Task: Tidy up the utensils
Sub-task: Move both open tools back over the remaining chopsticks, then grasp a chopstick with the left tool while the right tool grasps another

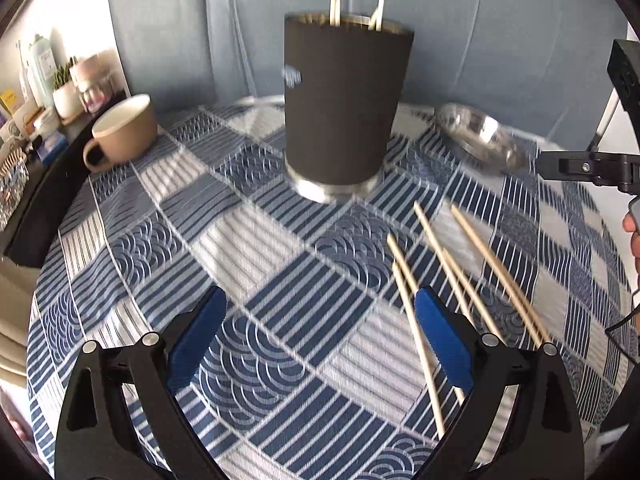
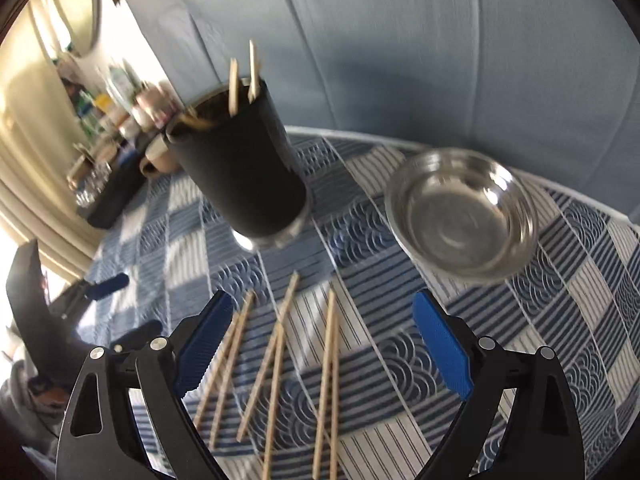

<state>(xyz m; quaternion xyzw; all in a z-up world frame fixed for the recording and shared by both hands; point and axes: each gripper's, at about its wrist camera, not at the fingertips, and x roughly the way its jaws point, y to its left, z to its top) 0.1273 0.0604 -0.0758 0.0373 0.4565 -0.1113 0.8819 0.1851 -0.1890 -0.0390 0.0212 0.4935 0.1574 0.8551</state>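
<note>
A tall black utensil holder [image 1: 344, 108] stands on the blue patterned tablecloth [image 1: 256, 248] with a few wooden chopsticks [image 1: 335, 10] sticking out of it. It also shows in the right wrist view [image 2: 244, 168]. Several loose chopsticks [image 1: 452, 276] lie on the cloth to the right of my left gripper [image 1: 320, 332], which is open and empty. In the right wrist view the loose chopsticks [image 2: 280, 360] lie between the open jaws of my right gripper [image 2: 324, 344], which is empty above them.
A beige mug [image 1: 124, 132] stands at the back left of the table. A steel bowl [image 2: 460, 212] sits at the back right, also in the left wrist view [image 1: 480, 140]. A cluttered shelf [image 1: 36, 92] lies left; a blue curtain [image 1: 240, 40] hangs behind.
</note>
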